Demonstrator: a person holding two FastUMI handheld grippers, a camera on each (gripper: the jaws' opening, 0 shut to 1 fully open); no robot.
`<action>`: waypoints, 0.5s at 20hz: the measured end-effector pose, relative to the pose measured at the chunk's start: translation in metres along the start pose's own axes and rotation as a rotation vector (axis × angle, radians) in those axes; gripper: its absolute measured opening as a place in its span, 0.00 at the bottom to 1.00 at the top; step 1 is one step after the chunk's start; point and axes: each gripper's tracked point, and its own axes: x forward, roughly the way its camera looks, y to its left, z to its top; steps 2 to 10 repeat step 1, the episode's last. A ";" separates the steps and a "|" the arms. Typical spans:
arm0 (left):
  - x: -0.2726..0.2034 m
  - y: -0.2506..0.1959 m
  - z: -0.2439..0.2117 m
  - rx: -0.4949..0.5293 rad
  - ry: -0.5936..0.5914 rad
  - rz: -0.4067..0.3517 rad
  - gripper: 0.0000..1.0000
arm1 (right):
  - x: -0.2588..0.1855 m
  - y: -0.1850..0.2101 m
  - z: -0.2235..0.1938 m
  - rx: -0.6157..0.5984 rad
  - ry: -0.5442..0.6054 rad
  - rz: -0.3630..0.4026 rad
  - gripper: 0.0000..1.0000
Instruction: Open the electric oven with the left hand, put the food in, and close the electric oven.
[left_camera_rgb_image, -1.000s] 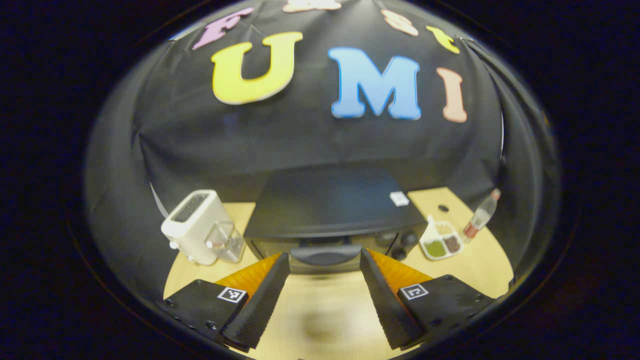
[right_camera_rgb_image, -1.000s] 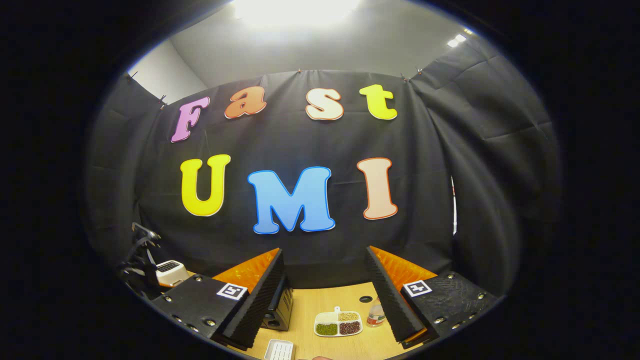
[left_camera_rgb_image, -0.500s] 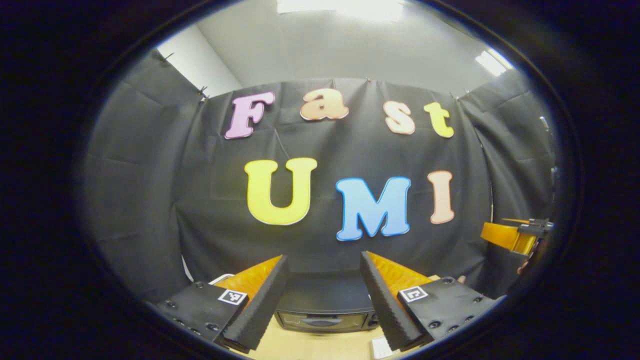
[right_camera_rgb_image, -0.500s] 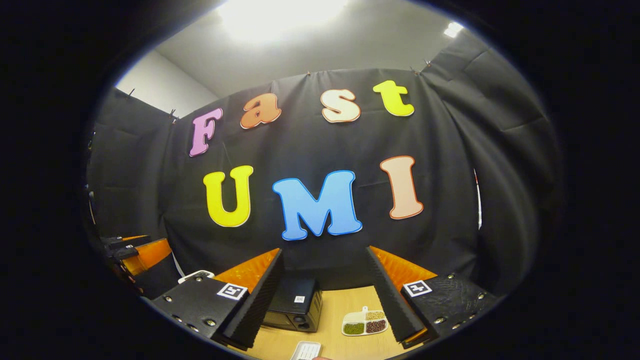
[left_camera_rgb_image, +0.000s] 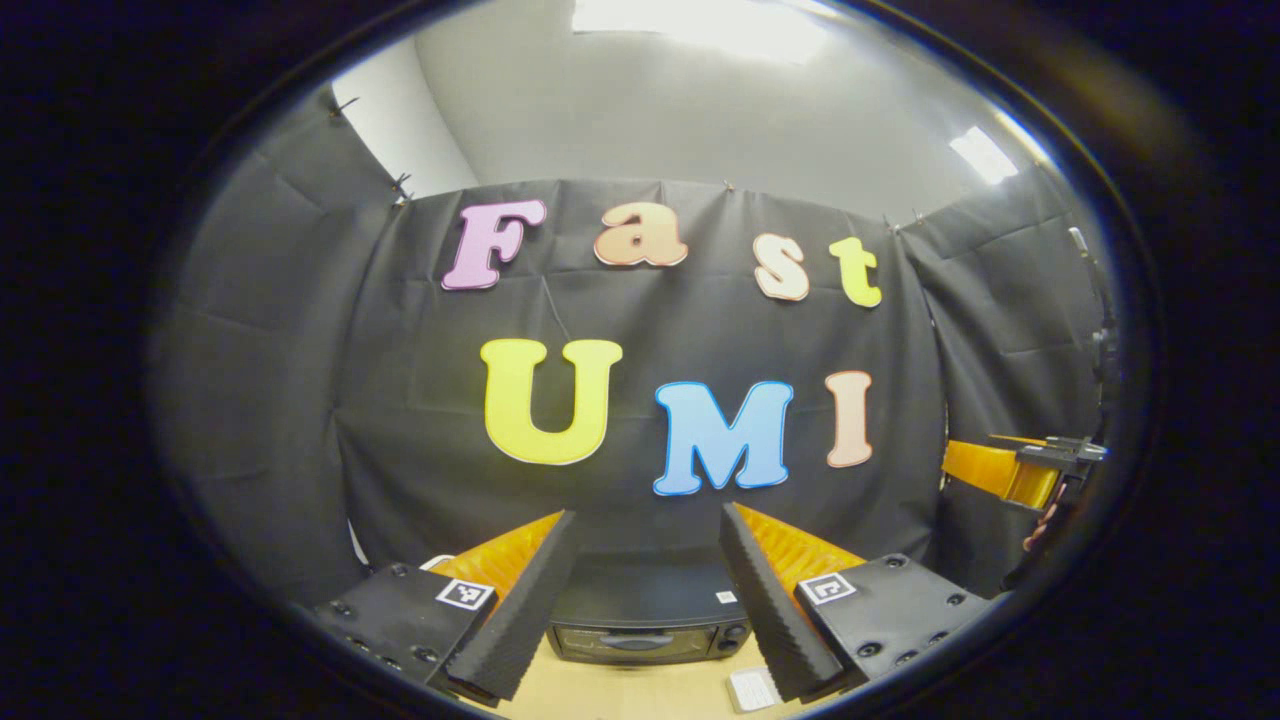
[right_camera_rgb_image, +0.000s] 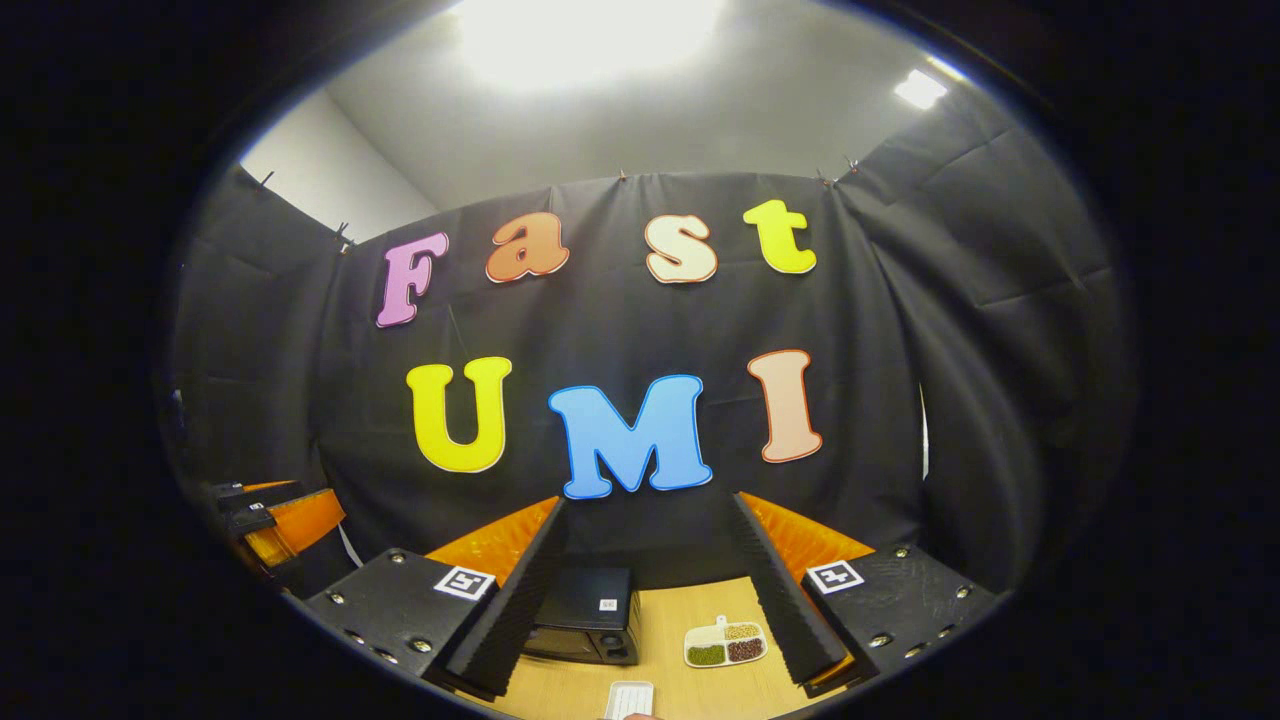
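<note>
Jaws on both the left gripper (left_camera_rgb_image: 648, 600) and right gripper (right_camera_rgb_image: 650, 590) are spread wide, holding nothing, up off the table (right_camera_rgb_image: 680, 620). One oven (left_camera_rgb_image: 645, 625) sits at the back by the cloth wall, long side across, door shut and facing us. Nearby: one white tray (right_camera_rgb_image: 630, 699) in front, one divided dish (right_camera_rgb_image: 725, 645) of beans to its right.

The electric oven (left_camera_rgb_image: 648, 625) is partly hidden behind the left gripper's fingers (left_camera_rgb_image: 520, 610); the white tray (right_camera_rgb_image: 628, 700) is cut off by the lower edge.
</note>
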 end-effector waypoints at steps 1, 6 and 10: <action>-0.001 0.004 0.002 -0.008 -0.001 -0.005 0.91 | -0.005 0.003 -0.002 -0.008 0.003 -0.007 0.98; -0.001 0.004 0.002 -0.008 -0.001 -0.005 0.91 | -0.005 0.003 -0.002 -0.008 0.003 -0.007 0.98; -0.001 0.004 0.002 -0.008 -0.001 -0.005 0.91 | -0.005 0.003 -0.002 -0.008 0.003 -0.007 0.98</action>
